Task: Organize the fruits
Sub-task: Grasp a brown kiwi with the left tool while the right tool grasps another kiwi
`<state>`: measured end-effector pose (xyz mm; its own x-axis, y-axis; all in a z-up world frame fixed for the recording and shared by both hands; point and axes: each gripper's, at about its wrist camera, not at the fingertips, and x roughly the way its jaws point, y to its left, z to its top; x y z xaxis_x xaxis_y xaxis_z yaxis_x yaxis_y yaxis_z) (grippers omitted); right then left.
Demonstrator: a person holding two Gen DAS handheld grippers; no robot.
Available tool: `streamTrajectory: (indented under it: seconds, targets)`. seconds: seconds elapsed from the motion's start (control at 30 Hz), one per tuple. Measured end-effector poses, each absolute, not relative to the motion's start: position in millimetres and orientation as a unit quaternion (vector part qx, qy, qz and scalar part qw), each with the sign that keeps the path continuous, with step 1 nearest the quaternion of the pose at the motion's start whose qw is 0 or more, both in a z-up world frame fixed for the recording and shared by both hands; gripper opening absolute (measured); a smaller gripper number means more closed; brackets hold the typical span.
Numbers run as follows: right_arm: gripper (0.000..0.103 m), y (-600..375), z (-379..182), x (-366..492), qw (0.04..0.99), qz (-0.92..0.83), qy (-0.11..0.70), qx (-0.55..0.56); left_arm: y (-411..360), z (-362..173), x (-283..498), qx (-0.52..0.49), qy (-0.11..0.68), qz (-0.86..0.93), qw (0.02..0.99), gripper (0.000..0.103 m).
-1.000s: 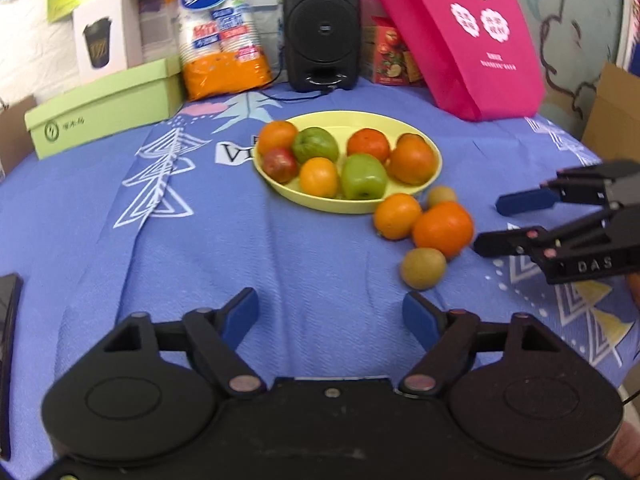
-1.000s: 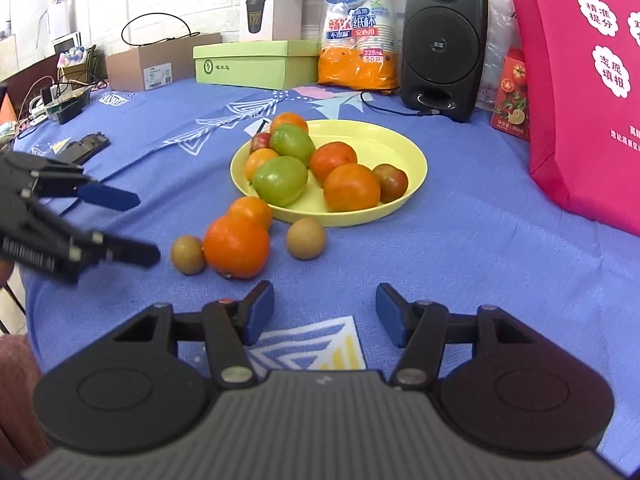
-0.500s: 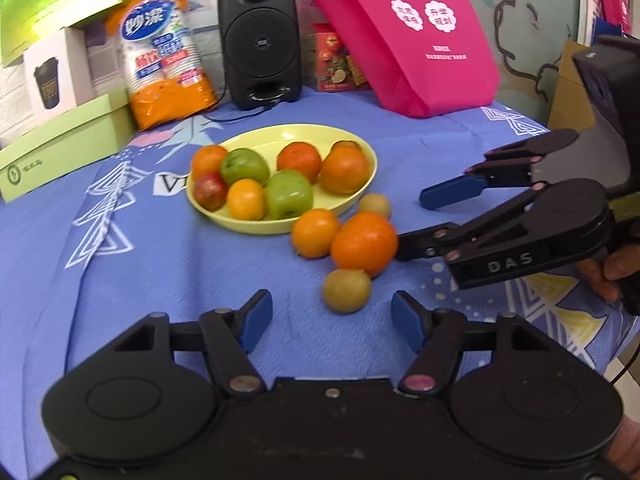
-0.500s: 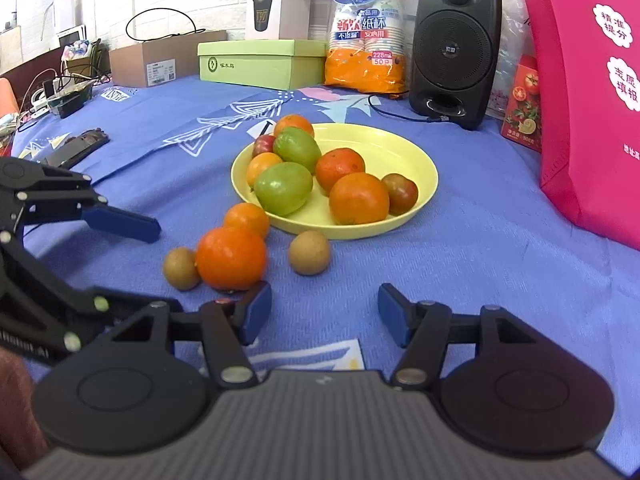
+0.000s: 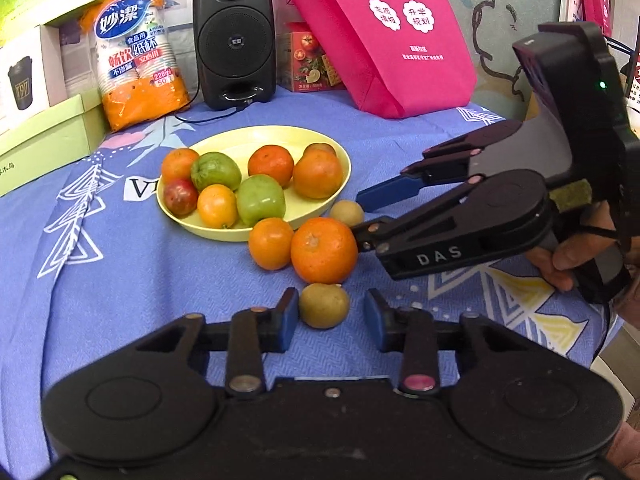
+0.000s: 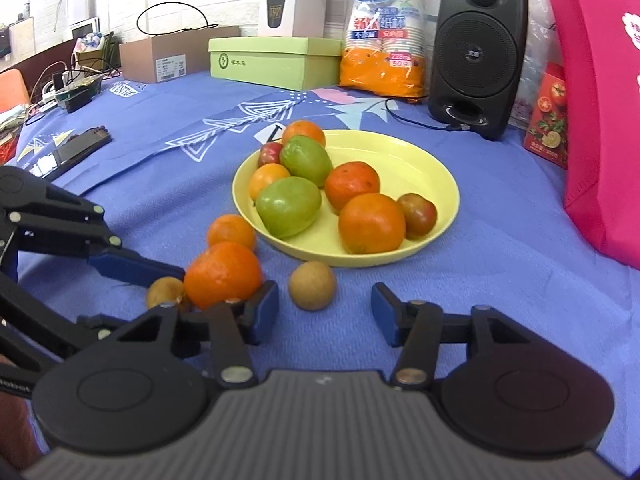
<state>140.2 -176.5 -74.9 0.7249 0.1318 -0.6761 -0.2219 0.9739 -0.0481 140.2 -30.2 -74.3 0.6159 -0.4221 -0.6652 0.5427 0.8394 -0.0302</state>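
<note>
A small brown fruit [image 5: 324, 305] sits on the blue cloth [image 5: 120, 280], just in front of the big orange [image 5: 324, 250]. My left gripper [image 5: 331, 312] has just been closing around it, pads not pressing. My right gripper [image 6: 325, 312] has been closing too, another brown fruit [image 6: 312, 285] untouched between its jaws, beside the yellow plate [image 6: 424, 160].

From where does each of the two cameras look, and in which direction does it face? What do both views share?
Left wrist: sits on the left gripper, looks down across the blue tablecloth at the round yellow plate; jaws closing around a small brown fruit; a hand holds the right gripper.
Right wrist: sits on the right gripper, faces the plate from the other side; own jaws closing, nothing gripped.
Shared: plate, large orange, black speaker.
</note>
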Motion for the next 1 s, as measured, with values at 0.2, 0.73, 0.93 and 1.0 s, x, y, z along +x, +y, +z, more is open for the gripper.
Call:
streamTrajectory:
  seconds: [0.2, 0.73, 0.93, 1.0]
  targets:
    - [0.026, -171.0, -74.8, 143.8, 0.925, 0.109, 0.359, -0.065, -25.0, -73.9, 141.0, 0.079, 0.348, -0.268, 0.895, 0.027]
    - [0.025, -170.0, -72.4, 131.3, 0.928, 0.096, 0.356, -0.061, -18.8, -71.7, 134.8, 0.068, 0.351, -0.257, 0.898, 0.026]
    - [0.025, -171.7, -70.9, 122.6, 0.929, 0.091, 0.355, -0.056, -15.1, -69.4, 132.5, 0.063, 0.352, -0.249, 0.9, 0.026]
    - [0.025, -172.3, -70.4, 118.7, 0.929, 0.089, 0.354, -0.055, -13.2, -68.6, 131.7, 0.061, 0.352, -0.246, 0.901, 0.026]
